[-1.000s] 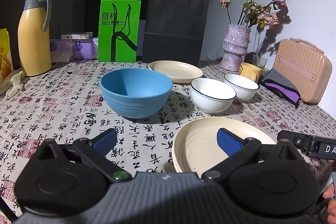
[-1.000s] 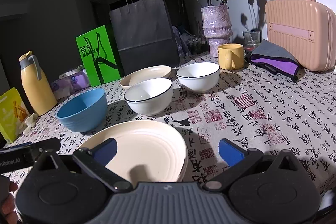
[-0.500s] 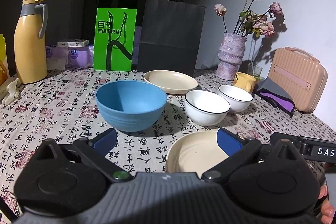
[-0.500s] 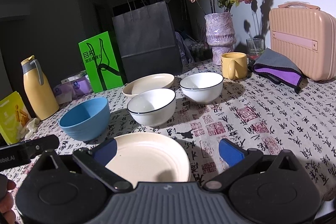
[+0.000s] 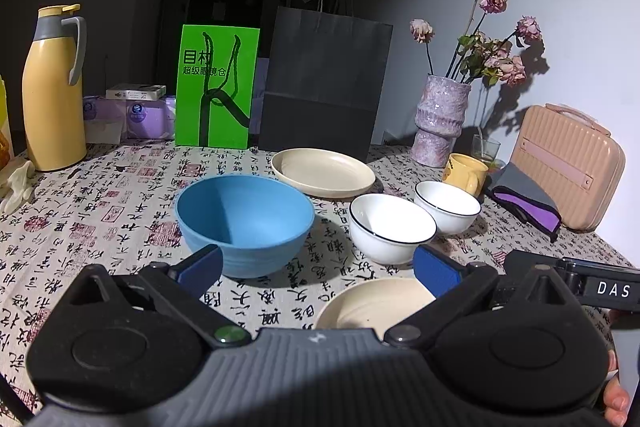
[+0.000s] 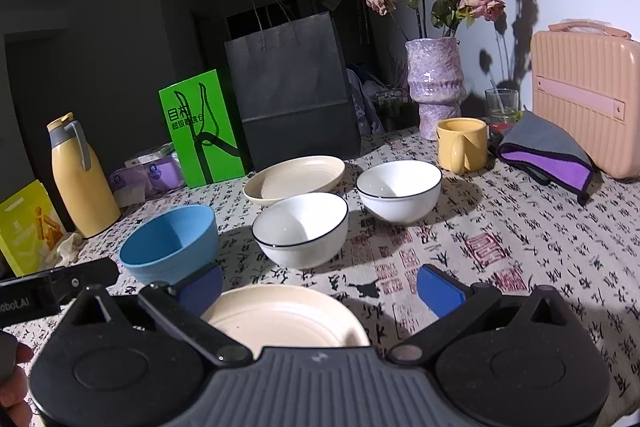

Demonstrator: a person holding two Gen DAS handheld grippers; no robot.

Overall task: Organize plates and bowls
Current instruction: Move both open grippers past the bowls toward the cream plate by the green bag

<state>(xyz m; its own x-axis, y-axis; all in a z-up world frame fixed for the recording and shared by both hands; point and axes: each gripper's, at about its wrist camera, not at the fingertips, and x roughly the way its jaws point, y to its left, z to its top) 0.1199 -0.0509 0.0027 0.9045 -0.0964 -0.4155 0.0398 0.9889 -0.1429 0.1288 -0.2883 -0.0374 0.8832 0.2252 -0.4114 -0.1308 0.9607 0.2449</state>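
Both pulled back from near plate (image 6: pixel 280 319) | left hand-held gripper (image 5: pixel 318 267) wide open, empty | right hand-held gripper (image 6: pixel 320 285) same

2 bowls (image 6: pixel 304 229) sit between near plate (image 6: pixel 280 319) and far plate (image 6: pixel 294 179).

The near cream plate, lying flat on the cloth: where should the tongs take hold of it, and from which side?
Grip the near cream plate by its raised rim, on the edge nearest the right tongs, coming in low from the front. It is shallow and lies flat, so only the lip gives purchase. That side is open; the white bowl and blue bowl stand behind it.
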